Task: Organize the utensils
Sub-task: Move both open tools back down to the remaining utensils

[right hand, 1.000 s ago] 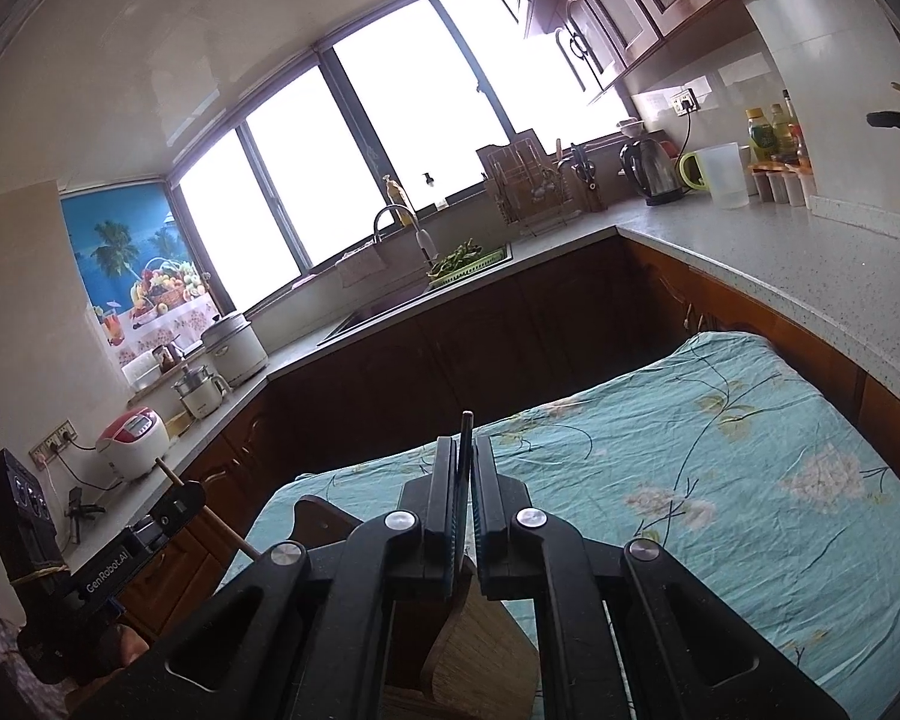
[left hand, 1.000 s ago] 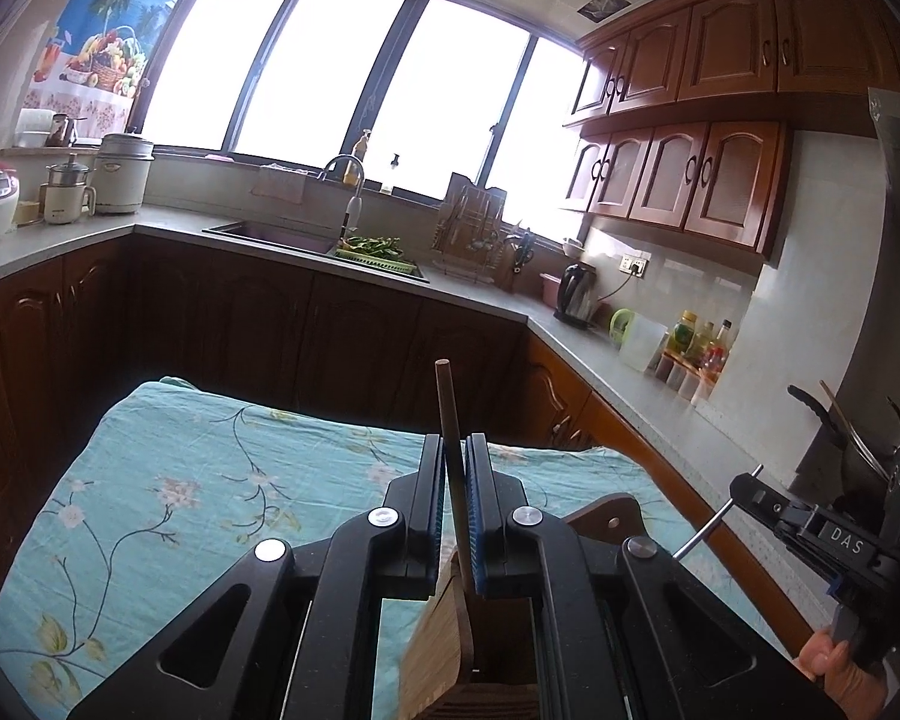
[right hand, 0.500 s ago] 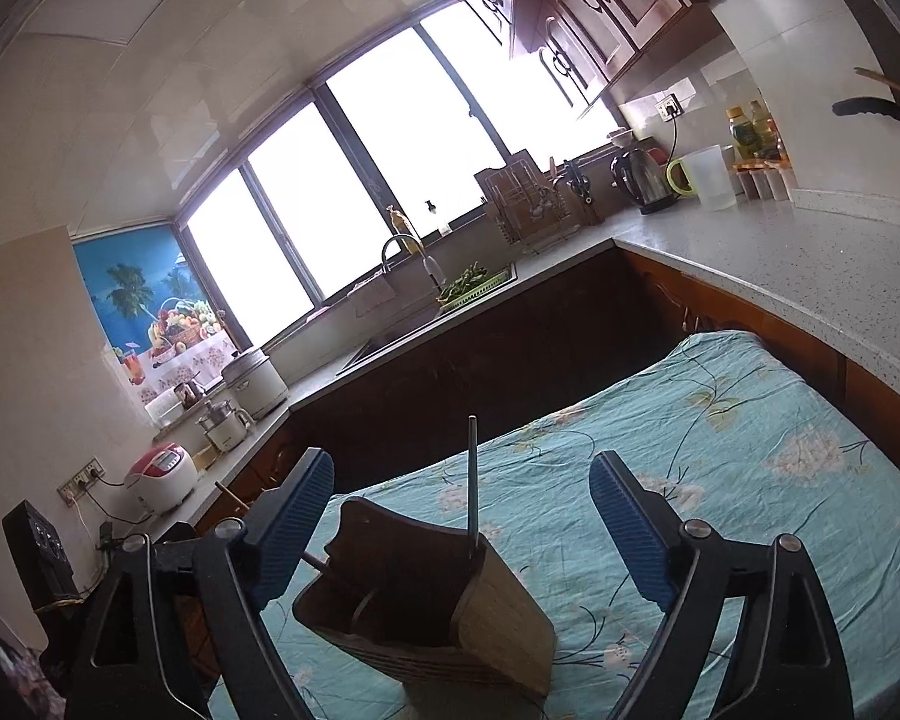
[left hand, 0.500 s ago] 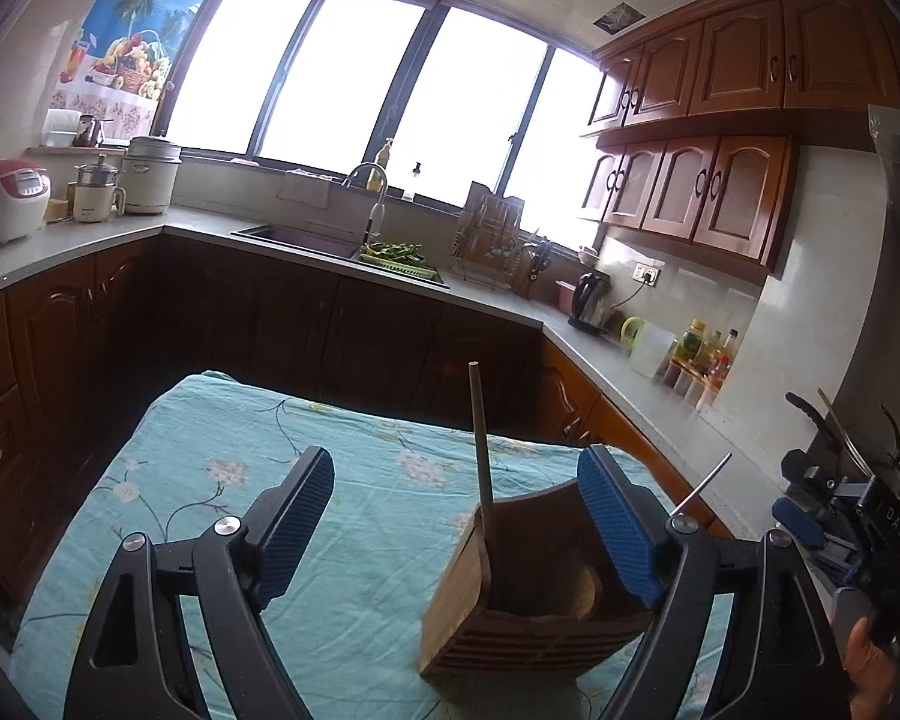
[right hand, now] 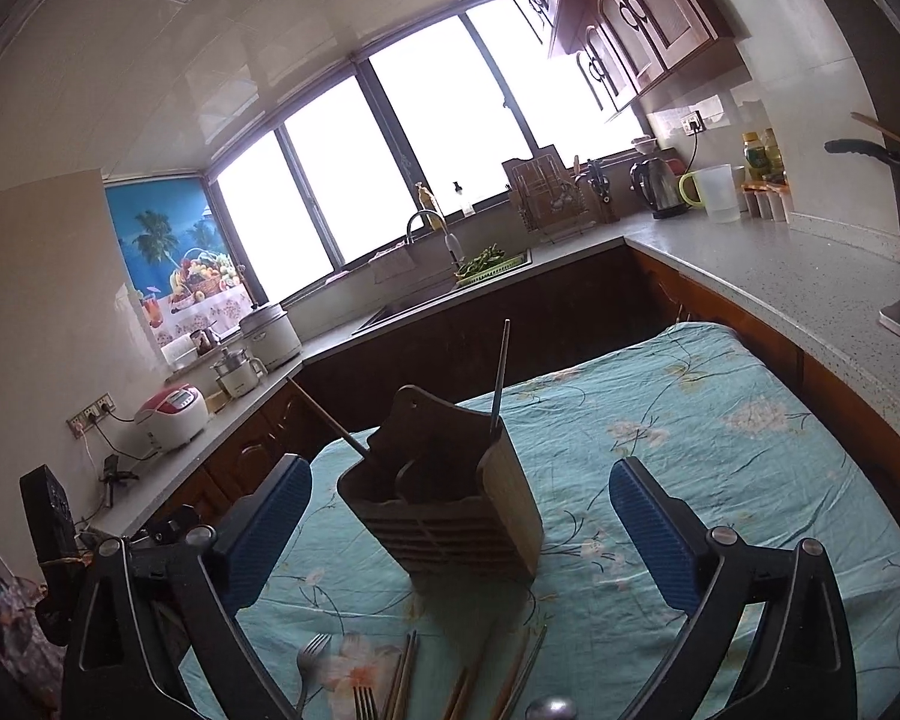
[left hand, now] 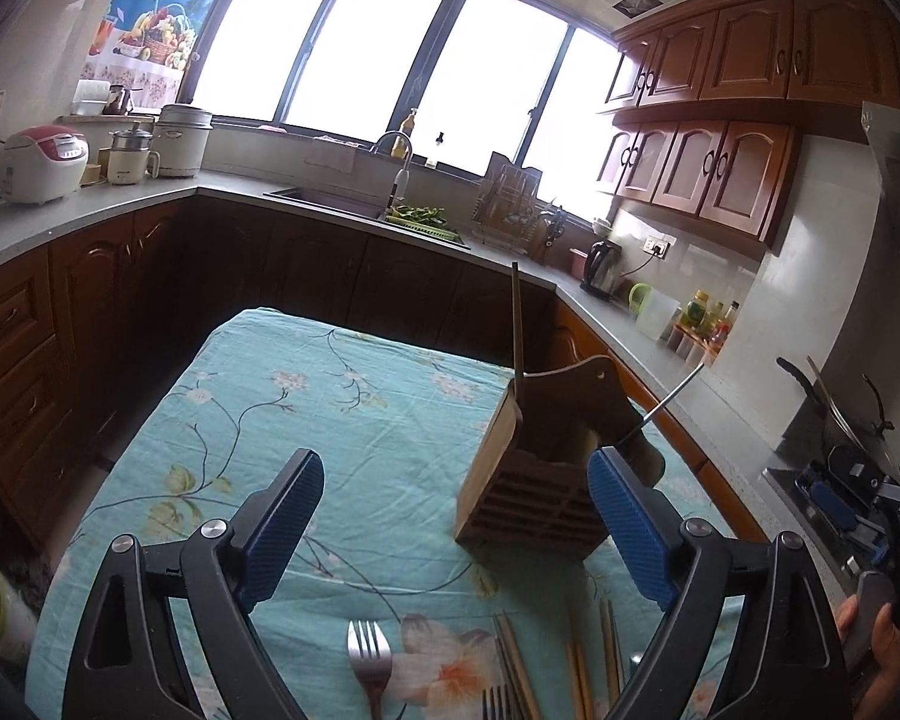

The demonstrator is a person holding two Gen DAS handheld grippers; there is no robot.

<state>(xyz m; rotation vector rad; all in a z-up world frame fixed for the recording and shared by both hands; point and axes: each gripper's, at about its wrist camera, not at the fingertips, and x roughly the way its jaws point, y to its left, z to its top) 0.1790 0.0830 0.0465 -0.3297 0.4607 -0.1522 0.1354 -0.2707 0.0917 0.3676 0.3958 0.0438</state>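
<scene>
Both tongs released, empty: left tongs [left hand: 453, 525], right tongs [right hand: 461, 531]. Wooden holder [left hand: 546, 468] upright mid-table, two sticks inside. Forks [left hand: 369, 657], chopsticks [left hand: 588, 660] loose at near table edge, likely awaiting pickup.

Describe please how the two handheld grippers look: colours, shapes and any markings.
Both look alike. The left gripper and the right gripper have glossy black, angular frames with triangular cut-outs and round silver bolts. Their jaws carry blue ribbed pads. No markings or cables are visible on them. A bare hand holds the right one.
</scene>
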